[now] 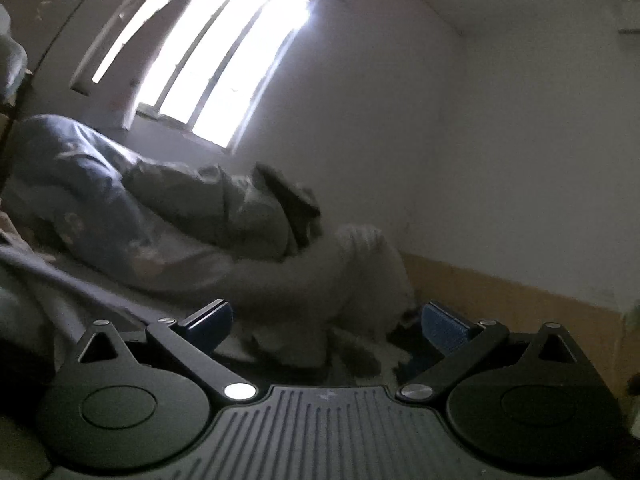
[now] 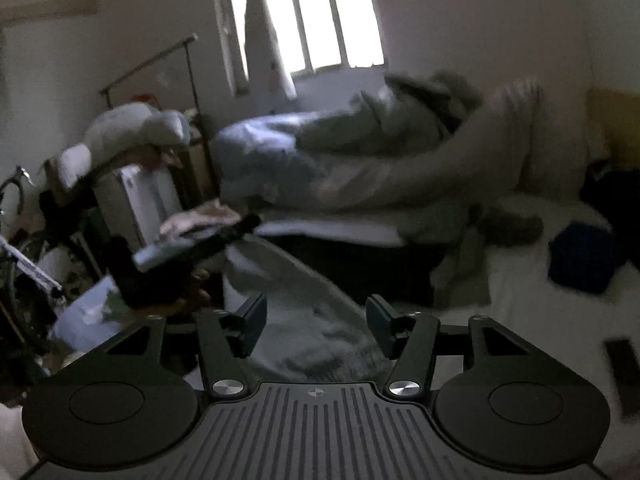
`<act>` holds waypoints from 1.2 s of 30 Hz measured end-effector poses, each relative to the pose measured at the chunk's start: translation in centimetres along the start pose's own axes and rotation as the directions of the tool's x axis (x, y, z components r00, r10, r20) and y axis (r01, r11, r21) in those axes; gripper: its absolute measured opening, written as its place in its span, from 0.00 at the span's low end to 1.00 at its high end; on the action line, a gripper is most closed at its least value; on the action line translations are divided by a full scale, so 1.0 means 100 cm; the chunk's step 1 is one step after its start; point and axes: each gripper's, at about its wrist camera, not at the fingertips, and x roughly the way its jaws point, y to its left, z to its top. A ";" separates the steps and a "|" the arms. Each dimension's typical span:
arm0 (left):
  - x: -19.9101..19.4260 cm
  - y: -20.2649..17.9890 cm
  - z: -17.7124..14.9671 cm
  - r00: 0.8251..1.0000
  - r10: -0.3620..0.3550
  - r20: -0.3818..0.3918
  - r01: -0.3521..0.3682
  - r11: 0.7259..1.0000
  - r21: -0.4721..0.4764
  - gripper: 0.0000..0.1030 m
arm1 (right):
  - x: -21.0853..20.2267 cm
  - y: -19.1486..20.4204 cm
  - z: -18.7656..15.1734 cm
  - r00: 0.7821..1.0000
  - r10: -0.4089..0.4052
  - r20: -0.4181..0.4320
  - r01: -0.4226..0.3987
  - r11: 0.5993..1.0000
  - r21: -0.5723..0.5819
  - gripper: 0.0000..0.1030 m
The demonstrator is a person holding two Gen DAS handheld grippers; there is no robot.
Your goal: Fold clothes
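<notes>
Grey cloth (image 2: 320, 320), blurred, perhaps a garment, lies at 12 o'clock under the released right hand-held gripper (image 2: 316, 324); left hand-held gripper (image 1: 326, 322) likewise released.

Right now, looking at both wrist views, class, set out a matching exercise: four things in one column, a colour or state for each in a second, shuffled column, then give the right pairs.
Things
1. left gripper
2. folded item lying on the white bed sheet
3. window
4. heaped duvet

Colour or state
A. pale blue
B. bright, barred
C. dark blue
D. open, nothing between the fingers

Pairs: 1-D, 2-C, 3-B, 4-A
</notes>
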 end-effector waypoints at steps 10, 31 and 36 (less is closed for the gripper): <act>0.012 0.025 -0.016 0.994 0.071 -0.081 -0.074 0.996 -0.043 1.00 | 0.140 -0.065 -0.066 0.984 0.147 -0.099 -0.131 0.980 0.152 0.88; 0.041 0.044 -0.025 0.984 0.070 -0.166 -0.086 0.992 -0.094 1.00 | 0.248 -0.116 -0.104 0.904 0.404 -0.142 -0.360 0.897 0.257 0.92; 0.039 0.048 -0.023 0.984 0.069 -0.167 -0.089 0.990 -0.112 1.00 | 0.236 -0.104 -0.095 0.928 0.345 -0.139 -0.319 0.930 0.182 0.63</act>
